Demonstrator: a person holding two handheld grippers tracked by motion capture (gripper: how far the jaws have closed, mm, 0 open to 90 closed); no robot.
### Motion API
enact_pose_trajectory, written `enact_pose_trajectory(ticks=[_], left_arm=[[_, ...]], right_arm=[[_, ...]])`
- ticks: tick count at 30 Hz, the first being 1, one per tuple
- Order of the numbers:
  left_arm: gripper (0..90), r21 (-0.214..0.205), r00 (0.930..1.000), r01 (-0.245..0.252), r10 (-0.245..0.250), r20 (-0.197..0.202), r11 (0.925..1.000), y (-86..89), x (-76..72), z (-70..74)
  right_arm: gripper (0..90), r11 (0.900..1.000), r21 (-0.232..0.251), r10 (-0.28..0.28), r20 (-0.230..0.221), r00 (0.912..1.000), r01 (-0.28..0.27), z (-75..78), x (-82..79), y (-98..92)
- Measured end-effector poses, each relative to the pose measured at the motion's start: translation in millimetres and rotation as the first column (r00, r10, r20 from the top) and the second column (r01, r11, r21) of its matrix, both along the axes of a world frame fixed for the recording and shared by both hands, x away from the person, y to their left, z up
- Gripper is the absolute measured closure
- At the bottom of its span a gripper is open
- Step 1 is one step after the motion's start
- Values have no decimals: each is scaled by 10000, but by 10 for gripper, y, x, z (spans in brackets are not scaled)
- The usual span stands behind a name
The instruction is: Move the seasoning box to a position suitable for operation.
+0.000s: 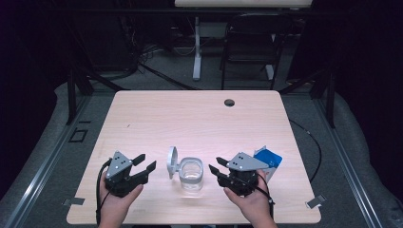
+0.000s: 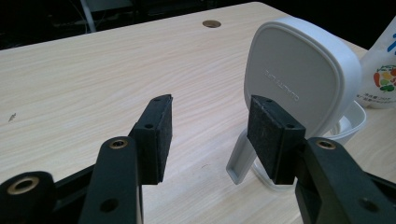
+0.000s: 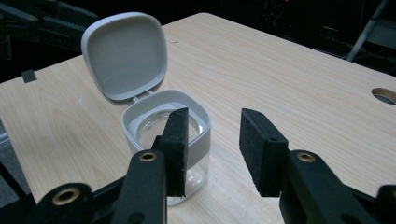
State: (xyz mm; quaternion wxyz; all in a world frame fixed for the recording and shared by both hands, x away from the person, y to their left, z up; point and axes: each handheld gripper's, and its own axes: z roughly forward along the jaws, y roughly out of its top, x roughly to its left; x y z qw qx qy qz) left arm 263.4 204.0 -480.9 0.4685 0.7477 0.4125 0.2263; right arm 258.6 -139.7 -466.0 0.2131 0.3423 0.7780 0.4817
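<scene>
Flanking open jar (image 1: 192, 174), both tools unclenched.

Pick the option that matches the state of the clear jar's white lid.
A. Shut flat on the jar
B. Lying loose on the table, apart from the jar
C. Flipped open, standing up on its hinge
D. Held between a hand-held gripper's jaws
C: the lid stands upright at the rim of the open jar, joined at its hinge, with neither gripper's jaws on it.
</scene>
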Motion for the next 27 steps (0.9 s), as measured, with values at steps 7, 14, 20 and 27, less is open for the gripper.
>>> enact_pose_trajectory(ticks=[7,14,20,27], left_arm=[[506,1,10000,6,-6,-24,10000,4,10,-13],[507,-35,10000,-18,18,-54,10000,23,17,-19],[506,-12,10000,-27,27,-71,10000,24,19,-22],[507,12,9999,-47,47,-111,10000,22,26,-36]], right_arm=[[613,9994,246,-263,-36,9996,264,172,-18,-205],[609,9974,379,-607,-25,9982,607,320,-52,-400],[608,9962,155,-856,-17,9963,856,442,-99,-518],[571,9921,-7,-1255,41,9921,1255,528,-125,-657]])
